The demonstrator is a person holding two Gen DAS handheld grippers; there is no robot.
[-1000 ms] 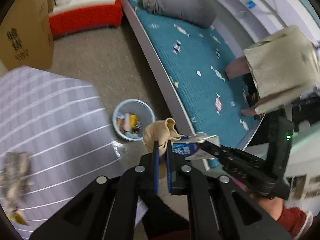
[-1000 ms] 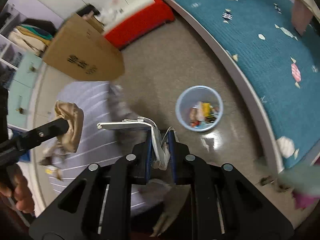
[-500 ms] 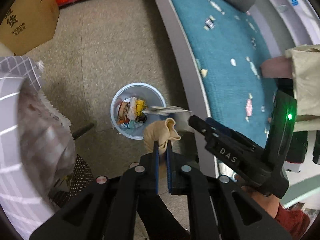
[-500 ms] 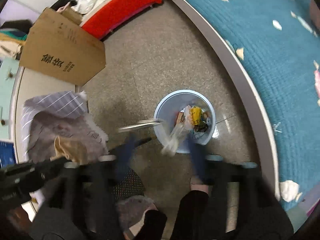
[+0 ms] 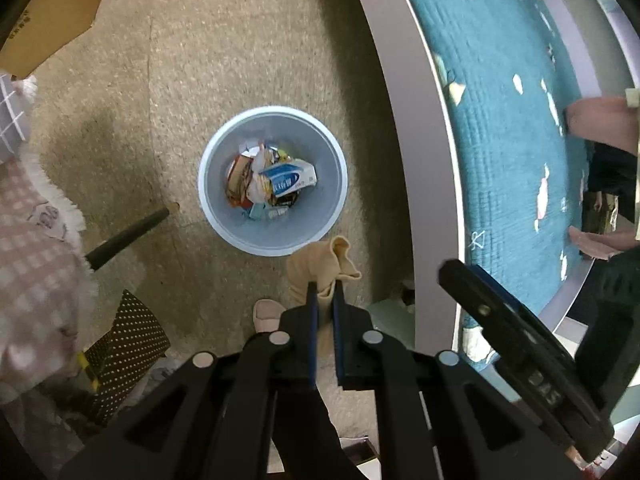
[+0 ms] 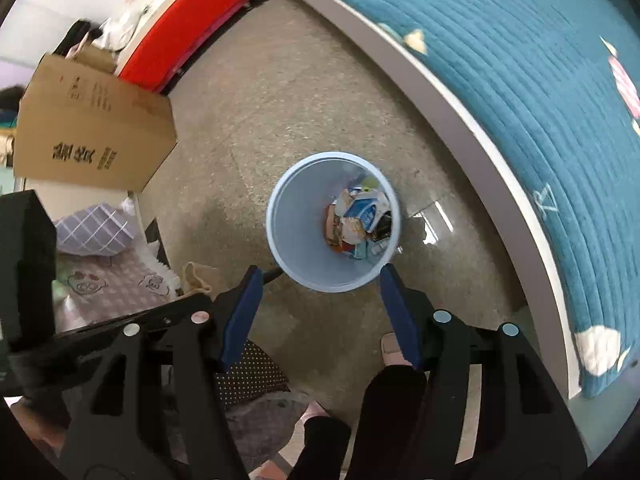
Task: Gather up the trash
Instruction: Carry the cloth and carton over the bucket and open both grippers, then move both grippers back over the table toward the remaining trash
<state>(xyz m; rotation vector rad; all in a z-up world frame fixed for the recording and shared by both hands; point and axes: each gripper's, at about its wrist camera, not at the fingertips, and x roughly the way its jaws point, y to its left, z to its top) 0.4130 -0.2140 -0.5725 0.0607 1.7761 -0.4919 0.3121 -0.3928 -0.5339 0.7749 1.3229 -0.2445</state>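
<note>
Trash bin (image 5: 276, 236): a round, smooth pale-blue plastic tub on the speckled floor beside the bed's grey edge (image 5: 404, 128), crumpled wrappers and a blue-and-white packet (image 5: 286, 178) at its bottom.
My left gripper (image 5: 323, 294) pinches a soft, wrinkled beige cloth (image 5: 316, 268) just beside the rim; my right gripper (image 6: 320, 276) stands apart above the bin, empty.

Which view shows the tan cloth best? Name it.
Left wrist view. The tan cloth sits centred, pinched in the left gripper, folds plain against the floor. In the right wrist view only a small corner peeks out at left behind that gripper's black body.
</note>
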